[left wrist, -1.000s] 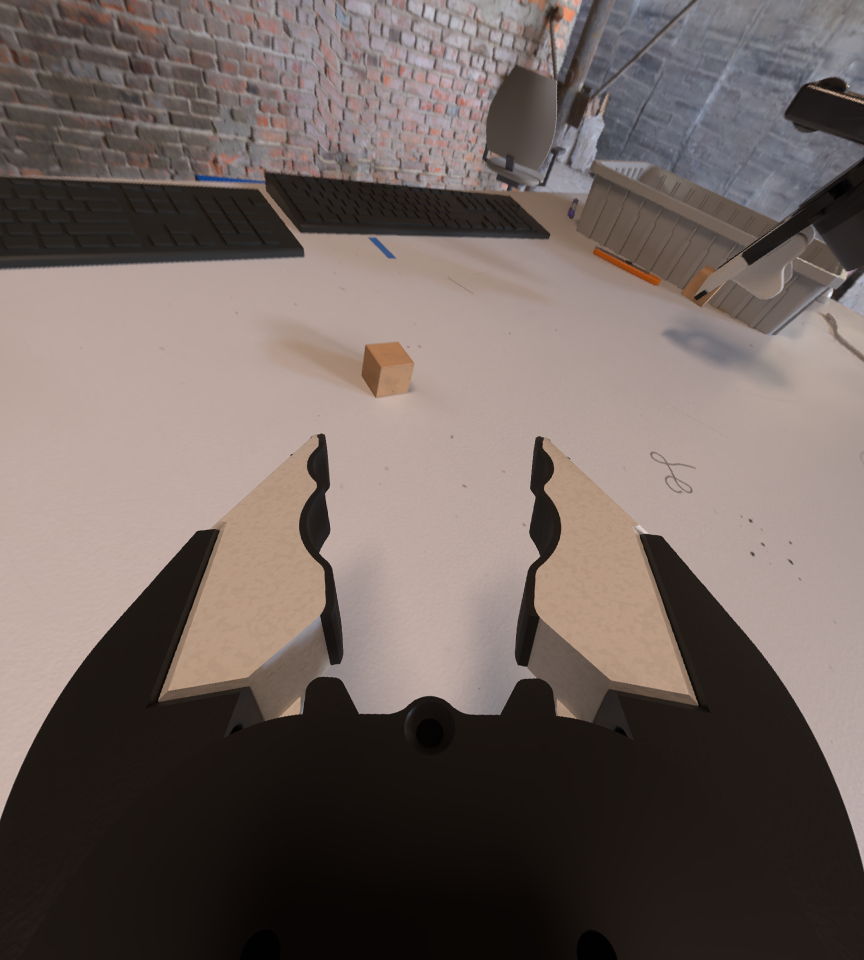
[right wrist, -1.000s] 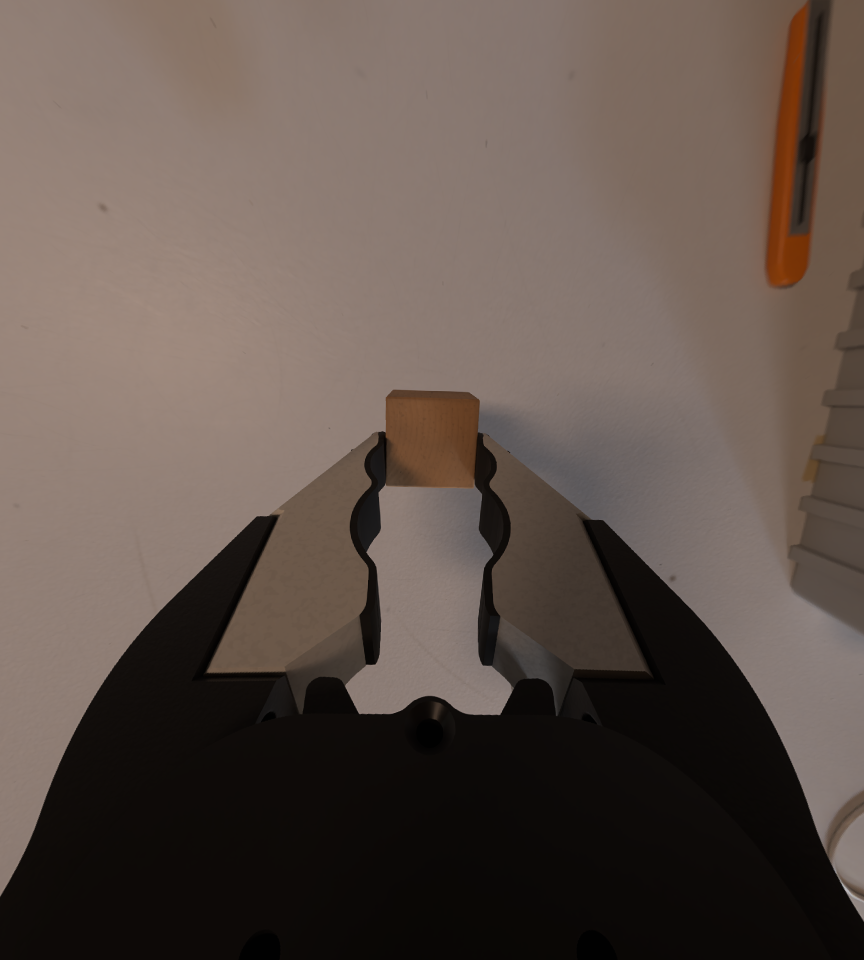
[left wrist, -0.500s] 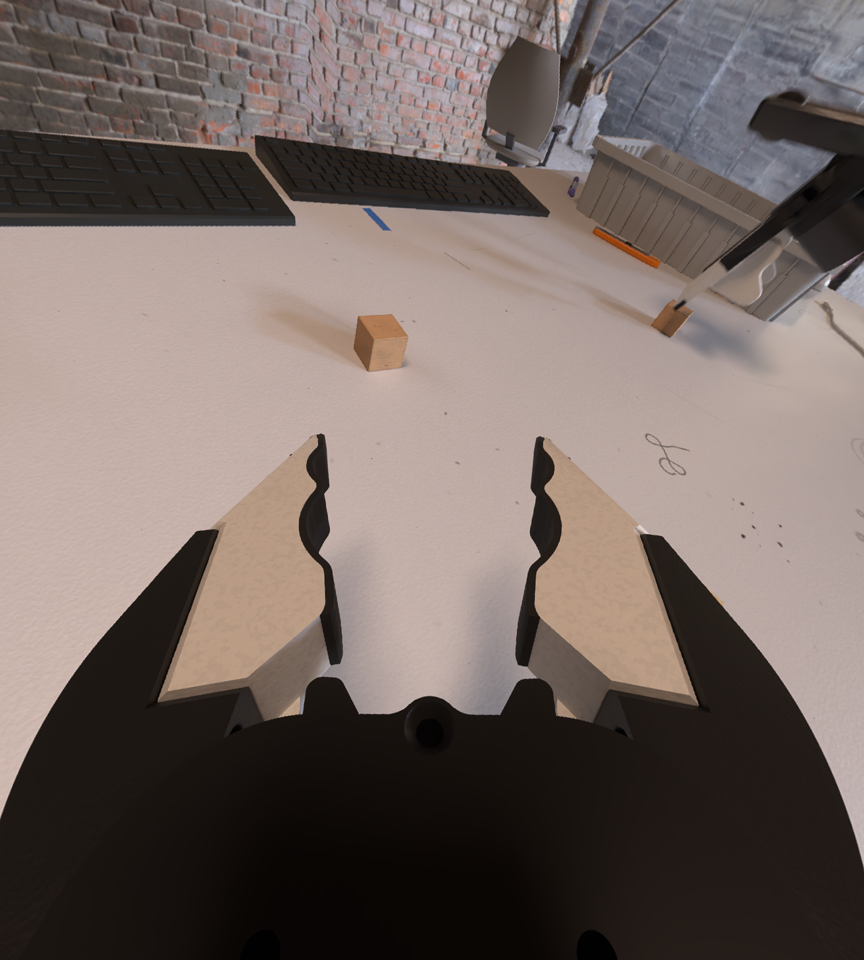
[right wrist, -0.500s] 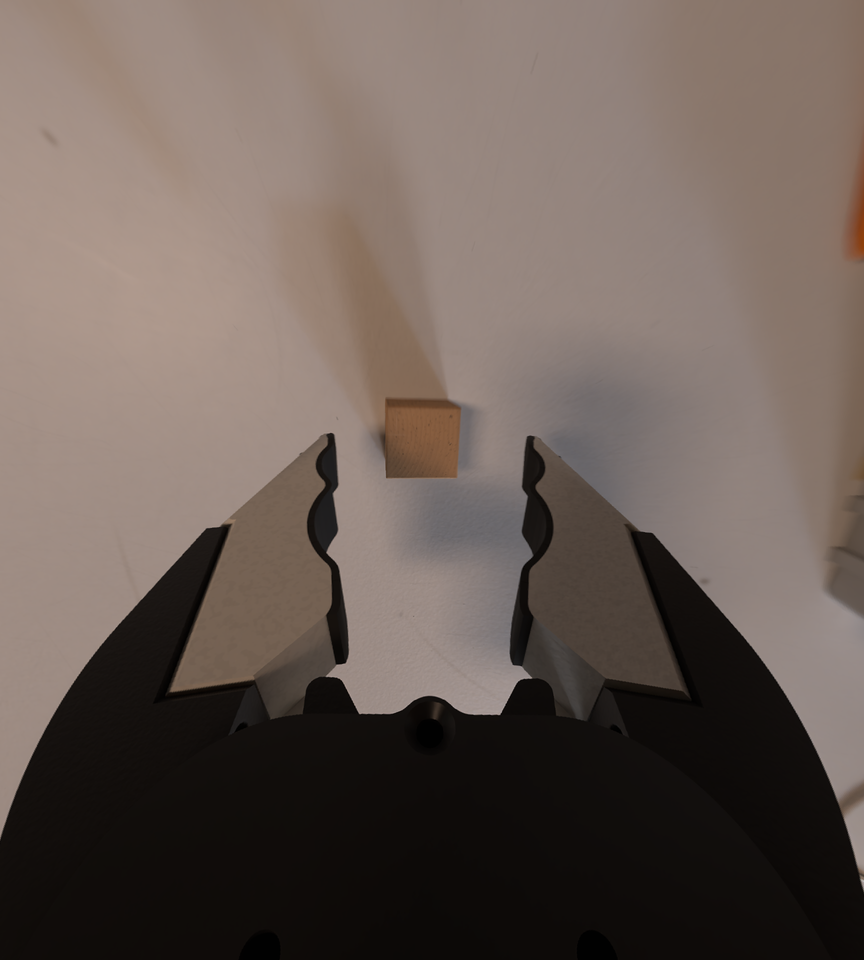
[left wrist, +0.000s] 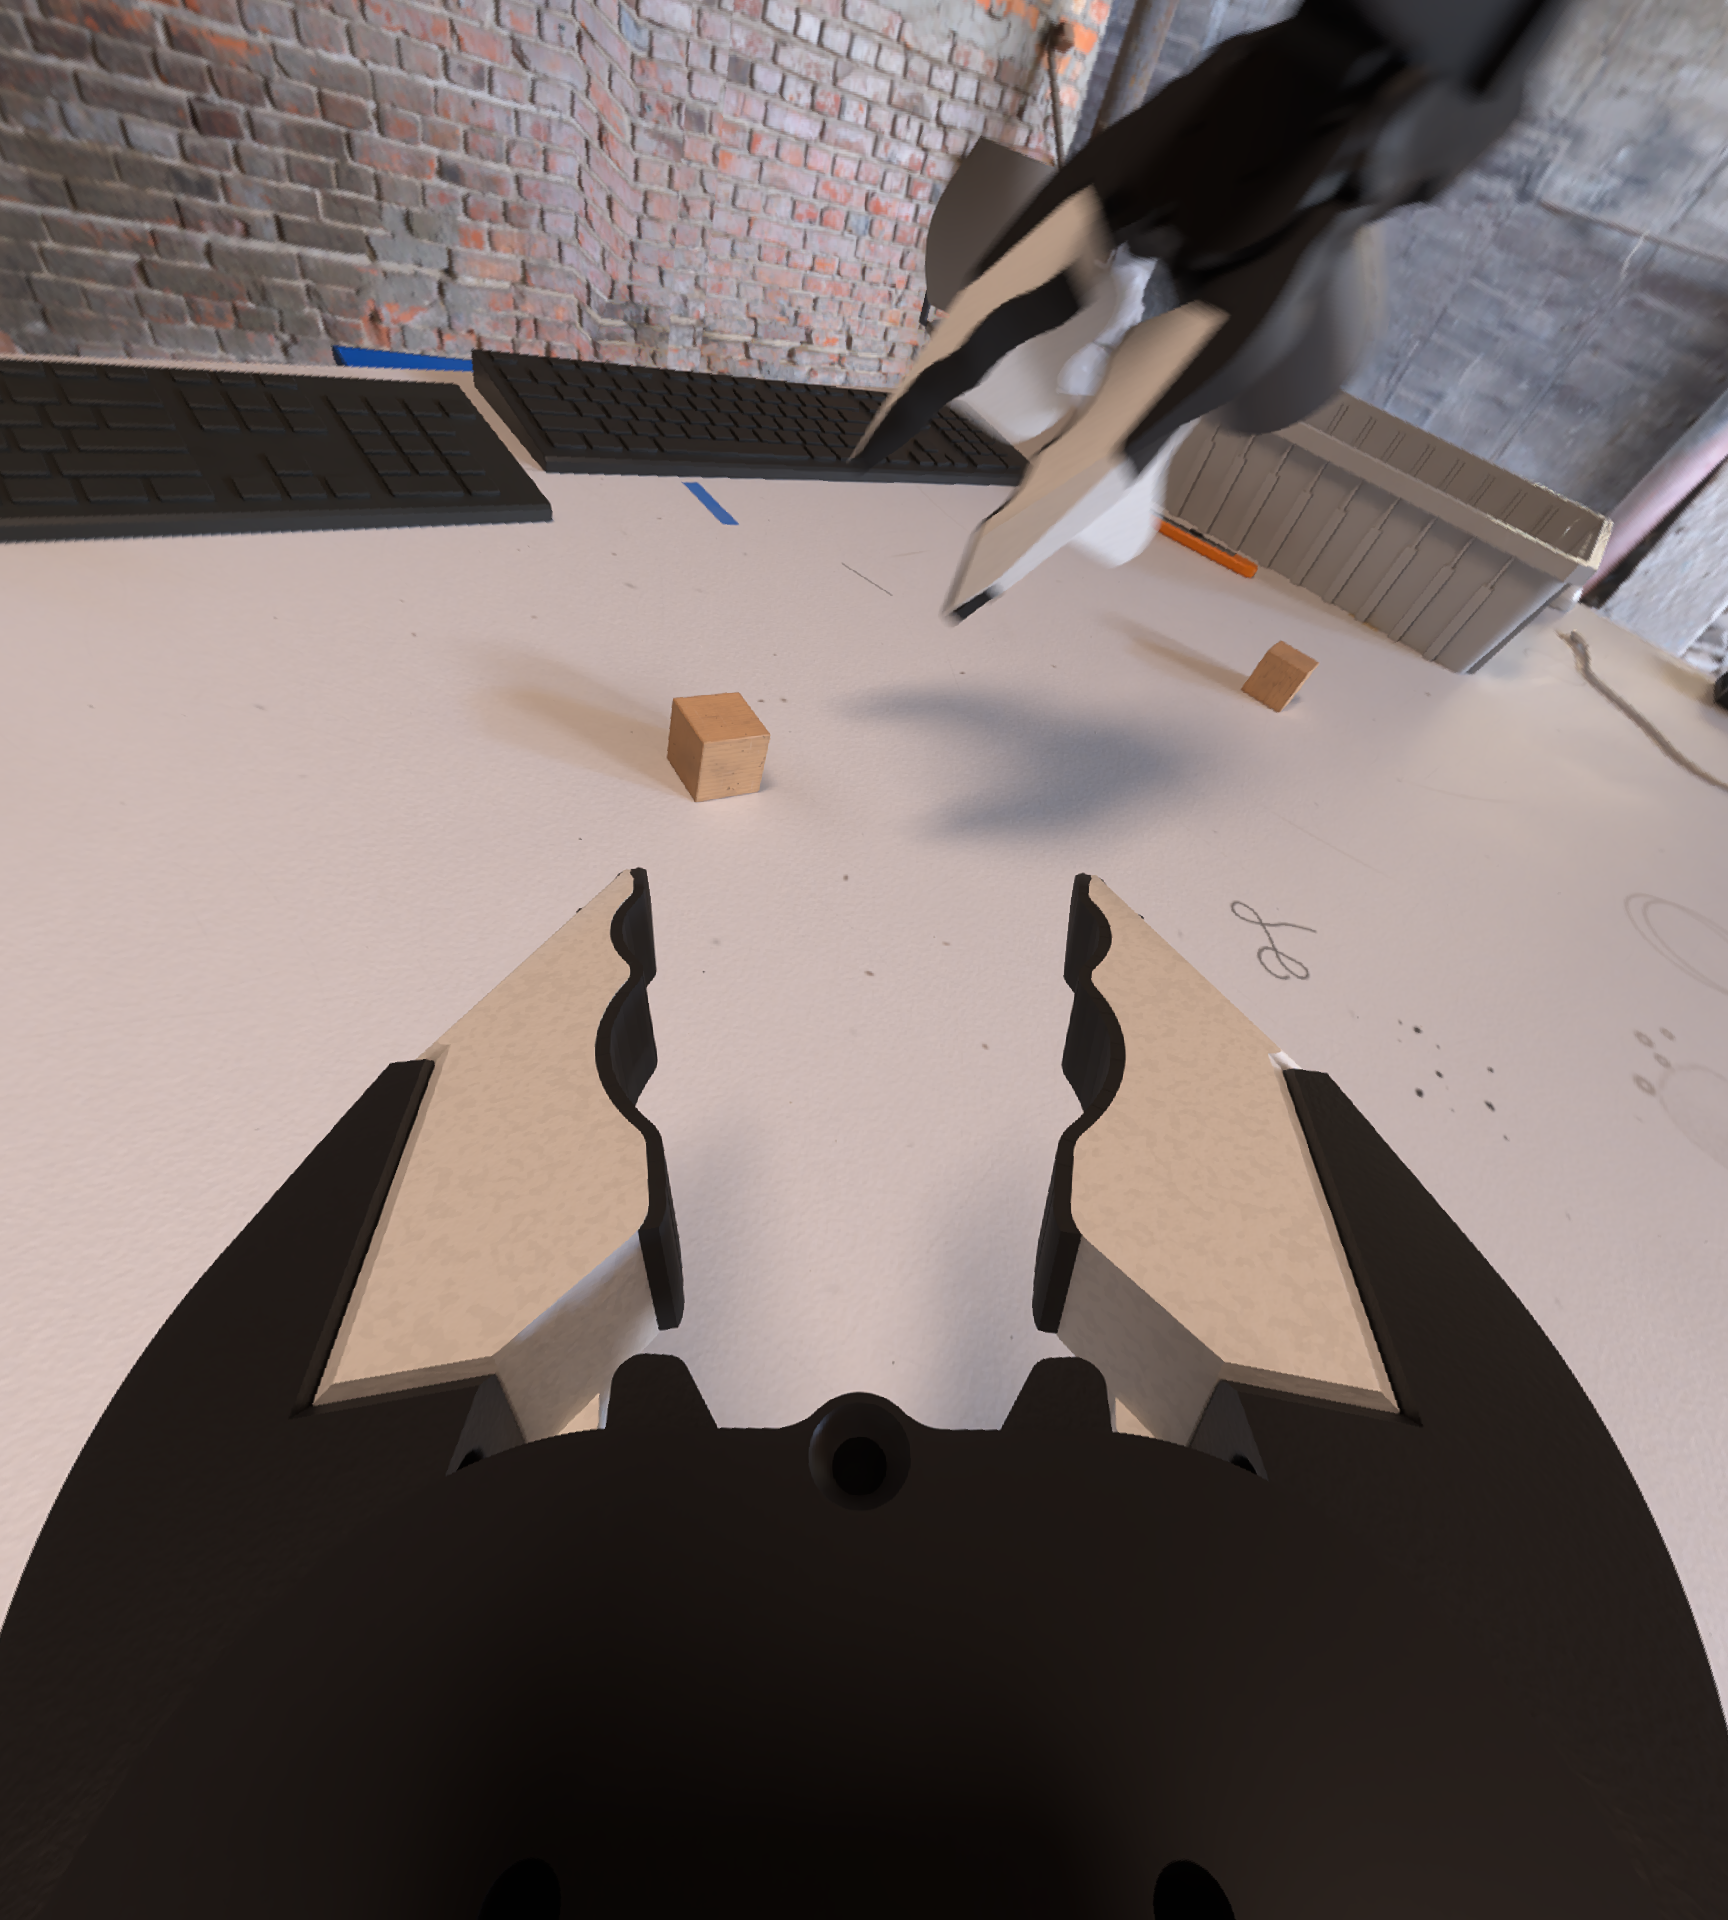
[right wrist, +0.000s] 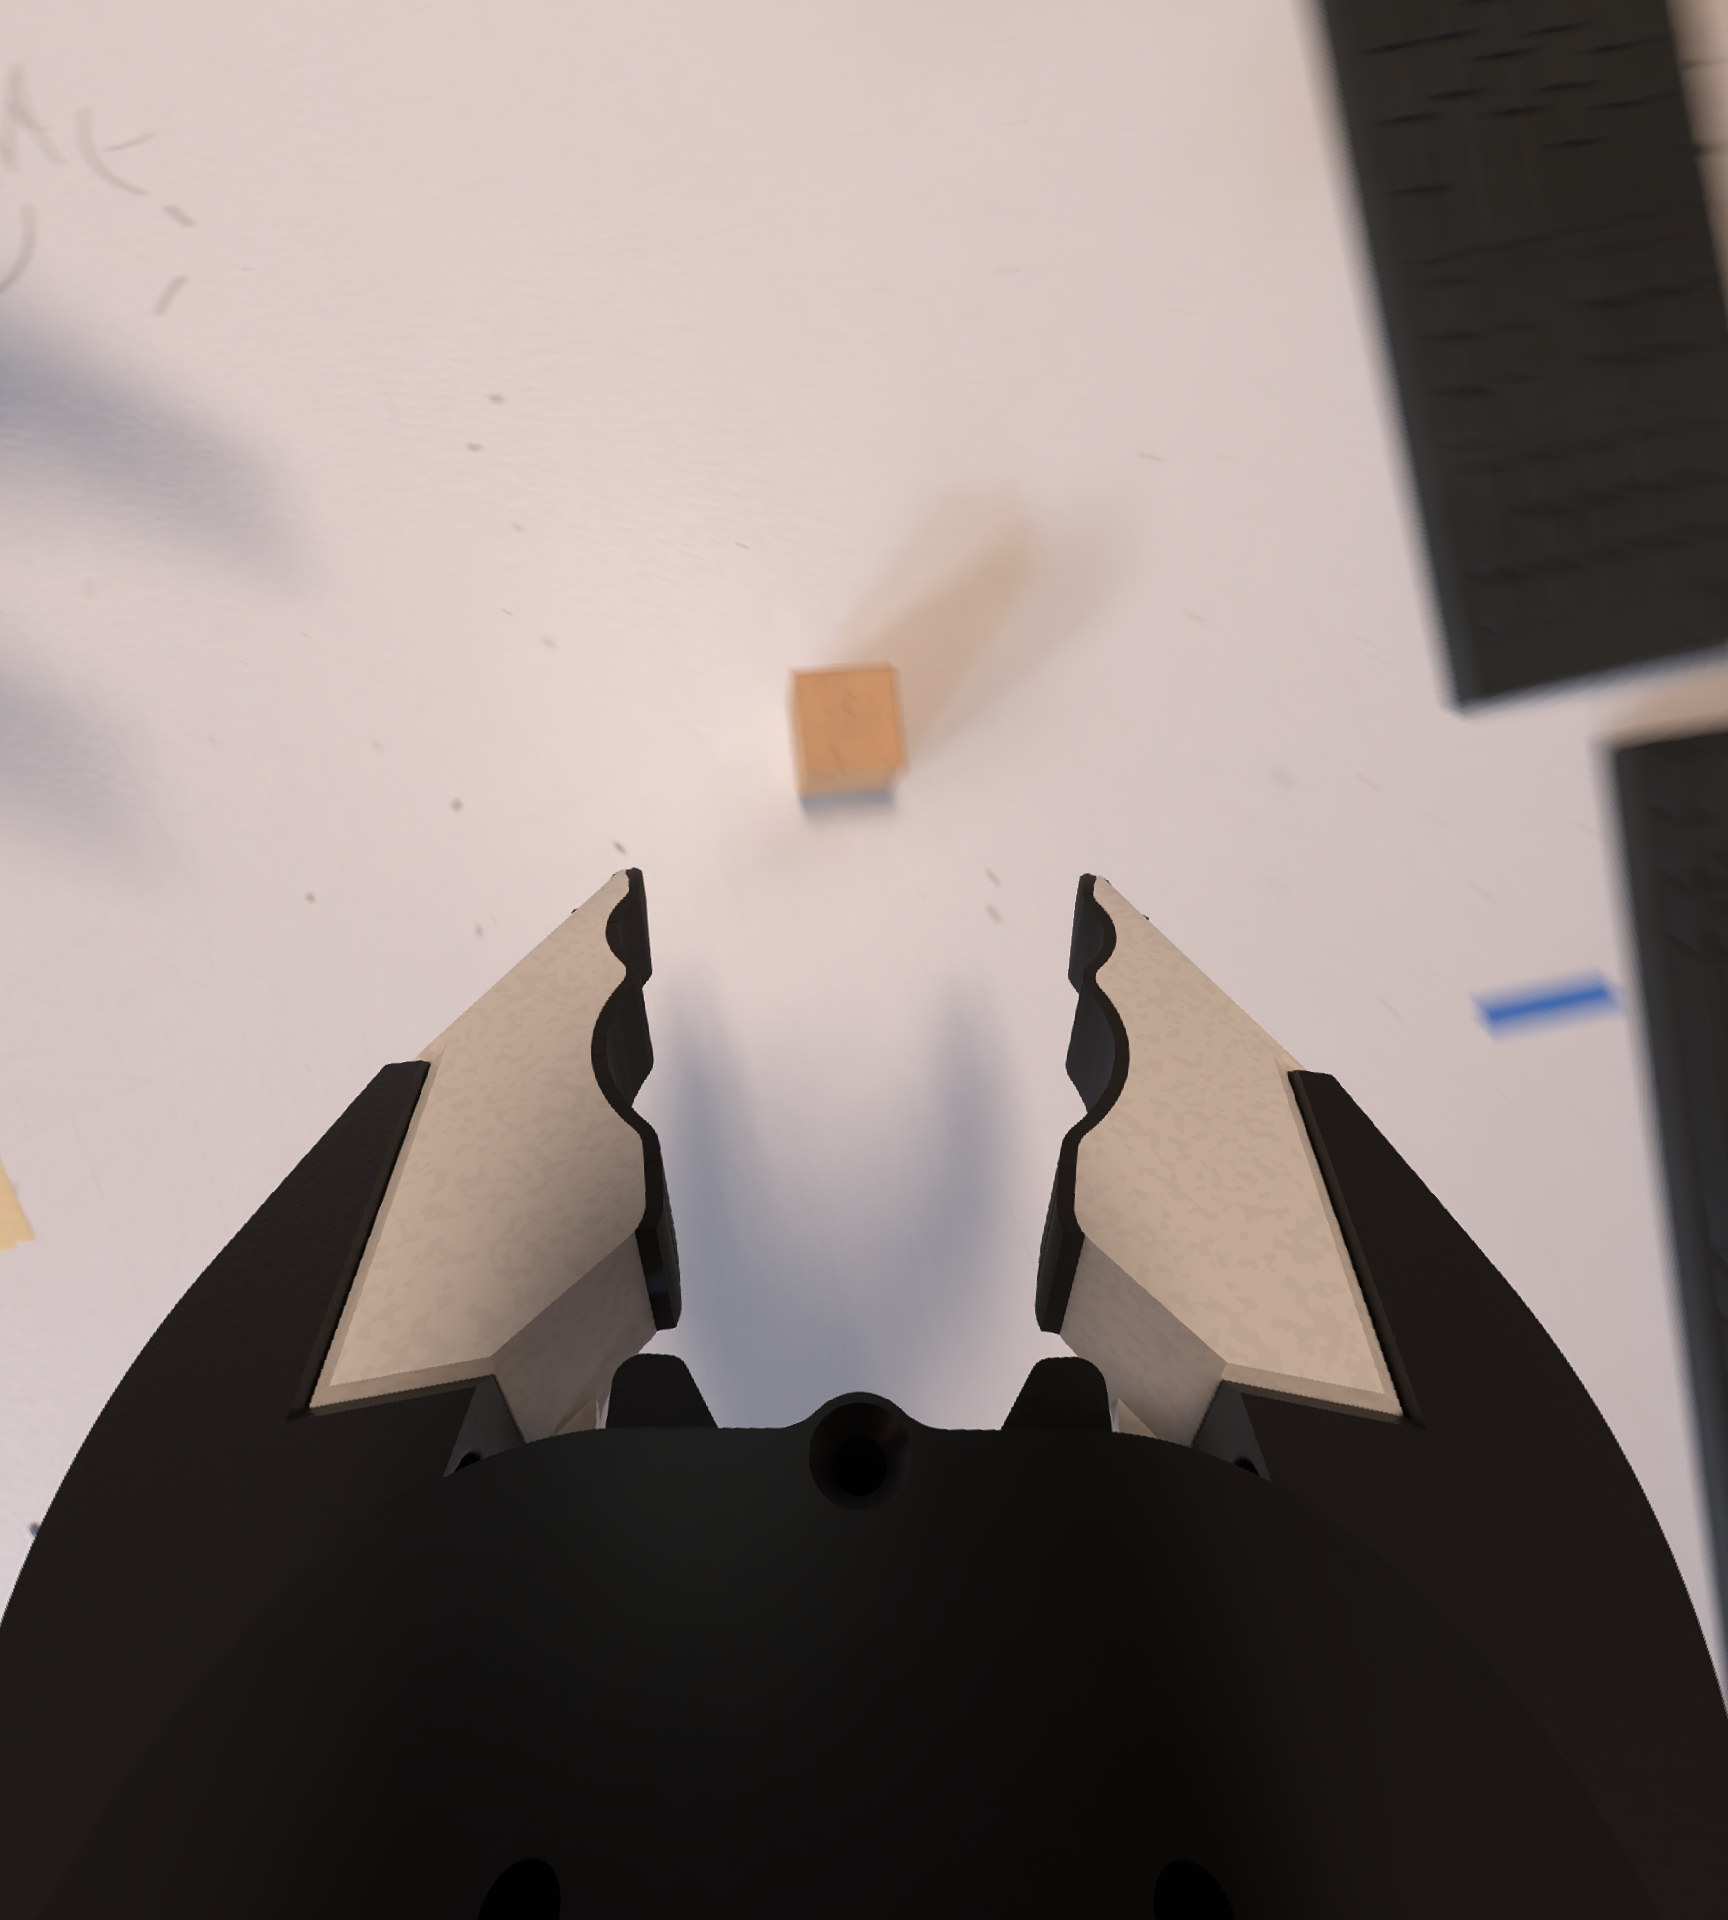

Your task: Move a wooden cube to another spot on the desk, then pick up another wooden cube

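Observation:
A wooden cube [left wrist: 718, 745] sits on the white desk ahead of my left gripper [left wrist: 858, 883], which is open and empty above the desk. A second wooden cube [left wrist: 1278, 675] lies farther right, near the grey bin. My right gripper [right wrist: 858, 883] is open and empty, looking down at the nearer cube [right wrist: 847, 734], which lies a little beyond its fingertips. The right gripper also shows blurred in the left wrist view [left wrist: 927, 520], in the air above and to the right of the nearer cube.
Two black keyboards [left wrist: 195, 442] [left wrist: 735, 416] lie along the desk's far edge before a brick wall. A grey ribbed bin [left wrist: 1379, 530] and an orange knife [left wrist: 1208, 549] are at the right. A white cable [left wrist: 1670, 738] and a blue tape strip [left wrist: 710, 502] lie on the desk.
My right gripper opened, left its cube on the desk near the bin, then swung up and left to hang over the other cube. The left gripper barely moved.

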### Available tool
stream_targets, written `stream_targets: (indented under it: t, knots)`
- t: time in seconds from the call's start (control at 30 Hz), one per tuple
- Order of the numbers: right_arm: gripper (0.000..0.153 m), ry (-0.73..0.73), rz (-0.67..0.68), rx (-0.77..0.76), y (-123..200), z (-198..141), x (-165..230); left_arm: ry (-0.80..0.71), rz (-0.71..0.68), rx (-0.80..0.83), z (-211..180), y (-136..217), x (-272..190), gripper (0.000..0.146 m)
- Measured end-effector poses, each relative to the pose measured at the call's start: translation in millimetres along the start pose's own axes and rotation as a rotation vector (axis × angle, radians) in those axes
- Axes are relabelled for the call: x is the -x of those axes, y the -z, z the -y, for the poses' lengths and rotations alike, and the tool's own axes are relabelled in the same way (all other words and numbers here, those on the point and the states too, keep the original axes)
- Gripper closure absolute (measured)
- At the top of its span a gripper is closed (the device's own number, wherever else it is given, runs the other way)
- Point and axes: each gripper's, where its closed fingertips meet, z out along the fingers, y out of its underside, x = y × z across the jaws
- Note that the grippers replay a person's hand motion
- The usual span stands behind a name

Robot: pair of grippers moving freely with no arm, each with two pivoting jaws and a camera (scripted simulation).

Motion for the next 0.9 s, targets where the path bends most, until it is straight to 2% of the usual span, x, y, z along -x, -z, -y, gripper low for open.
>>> stream_targets:
  t: [0.03,0.1,0.23,0.3,0.37,0.5,0.6,0.73,0.8,0.9]
  knots:
    - [0.071,0.016,0.069,0.015,-22,6,5,-0.014,0.003,0.003,1,3,-1,0.066]
    - [0.073,0.056,0.117,0.064,-56,11,9,-0.043,0.020,0.011,3,10,-2,0.065]
    - [0.087,0.074,0.120,0.198,-97,3,10,-0.087,0.072,0.008,4,26,3,0.063]
    - [0.098,0.093,0.075,0.279,-105,-7,6,-0.082,0.082,-0.002,4,31,6,0.063]
    - [0.119,0.138,0.027,0.308,-107,-11,4,-0.060,0.081,-0.012,4,32,8,0.062]
    - [0.118,0.204,-0.023,0.337,-97,-16,8,-0.024,0.067,-0.053,10,29,6,0.063]
    - [0.118,0.110,-0.074,0.295,-64,-19,3,-0.033,0.050,-0.045,11,26,0,0.063]
    - [0.118,-0.121,-0.176,0.190,22,-41,-21,-0.050,0.046,-0.037,8,26,-5,0.063]
    - [0.118,-0.240,-0.263,0.161,72,-69,-40,-0.041,0.040,-0.038,7,26,-6,0.063]
    - [0.118,-0.455,-0.436,0.171,139,-137,-68,-0.037,0.042,-0.042,7,27,-5,0.063]
